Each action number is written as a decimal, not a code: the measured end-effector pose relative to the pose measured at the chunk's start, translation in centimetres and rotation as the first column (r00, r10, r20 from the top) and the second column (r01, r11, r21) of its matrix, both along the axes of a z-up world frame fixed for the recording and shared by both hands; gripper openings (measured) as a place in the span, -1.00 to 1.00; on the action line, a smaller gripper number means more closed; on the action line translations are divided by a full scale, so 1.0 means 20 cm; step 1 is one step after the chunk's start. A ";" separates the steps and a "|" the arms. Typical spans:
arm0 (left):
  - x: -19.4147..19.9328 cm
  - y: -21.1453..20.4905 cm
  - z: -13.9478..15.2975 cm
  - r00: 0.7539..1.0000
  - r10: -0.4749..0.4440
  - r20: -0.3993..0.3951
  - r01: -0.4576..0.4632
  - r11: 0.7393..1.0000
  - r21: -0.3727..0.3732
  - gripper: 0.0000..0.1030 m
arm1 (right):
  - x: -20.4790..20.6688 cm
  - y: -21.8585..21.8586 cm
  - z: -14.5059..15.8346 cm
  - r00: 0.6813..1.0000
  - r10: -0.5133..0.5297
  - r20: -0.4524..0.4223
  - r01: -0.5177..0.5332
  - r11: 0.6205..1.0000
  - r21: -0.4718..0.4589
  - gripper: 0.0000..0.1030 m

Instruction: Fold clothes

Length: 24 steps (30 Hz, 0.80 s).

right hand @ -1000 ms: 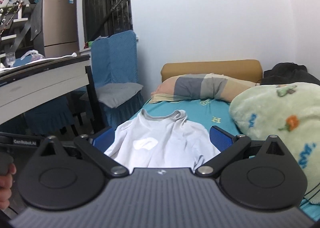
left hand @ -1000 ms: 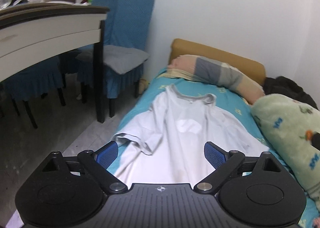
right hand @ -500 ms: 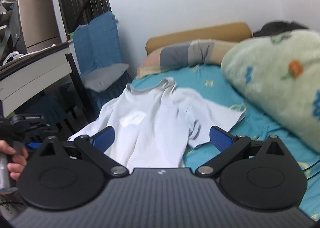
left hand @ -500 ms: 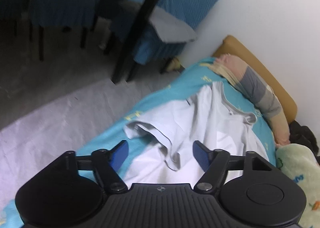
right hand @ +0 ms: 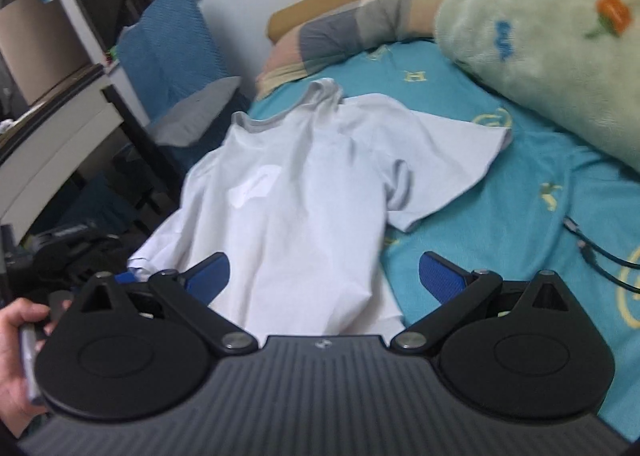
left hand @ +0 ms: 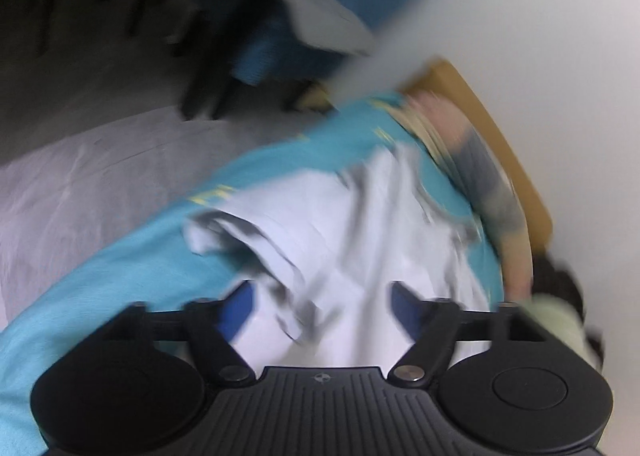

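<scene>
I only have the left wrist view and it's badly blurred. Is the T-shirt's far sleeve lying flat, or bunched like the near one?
Observer: From the right wrist view, the T-shirt has its right-side sleeve spread flat on the blue sheet.
Operator: Anything near that sleeve I might snag?
Observer: A black cable lies on the sheet to the right, apart from the sleeve.
Operator: Is the right hand-held gripper holding fabric?
Observer: No. The right hand-held gripper is open above the hem, and nothing sits between its blue pads.
</scene>
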<state>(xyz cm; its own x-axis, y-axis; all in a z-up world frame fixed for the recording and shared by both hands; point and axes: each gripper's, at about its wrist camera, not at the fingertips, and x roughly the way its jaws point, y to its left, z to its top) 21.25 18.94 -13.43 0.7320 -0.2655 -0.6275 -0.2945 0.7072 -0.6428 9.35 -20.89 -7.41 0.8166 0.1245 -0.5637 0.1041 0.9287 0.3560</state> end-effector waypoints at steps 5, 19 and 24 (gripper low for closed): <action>0.06 0.10 -0.07 0.993 0.106 -0.043 -0.108 0.993 -0.056 0.30 | -0.04 0.04 0.03 0.998 -0.005 0.067 0.014 0.990 -0.137 1.00; 0.66 0.09 0.27 0.990 0.059 0.125 -0.099 0.933 0.345 -0.95 | -0.01 0.12 -0.03 0.991 0.007 0.133 0.032 0.958 -0.285 1.00; 0.97 0.15 0.44 0.986 0.088 0.142 -0.152 0.824 0.545 -0.95 | 0.04 0.12 -0.06 0.990 -0.010 0.144 0.053 0.953 -0.298 1.00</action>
<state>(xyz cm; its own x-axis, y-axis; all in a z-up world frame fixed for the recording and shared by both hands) 40.66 21.89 -4.56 0.8054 0.1961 -0.5593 -0.3532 0.9166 -0.1872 10.08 -18.40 -8.54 0.8901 -0.0602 -0.4517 0.1046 0.9918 0.0740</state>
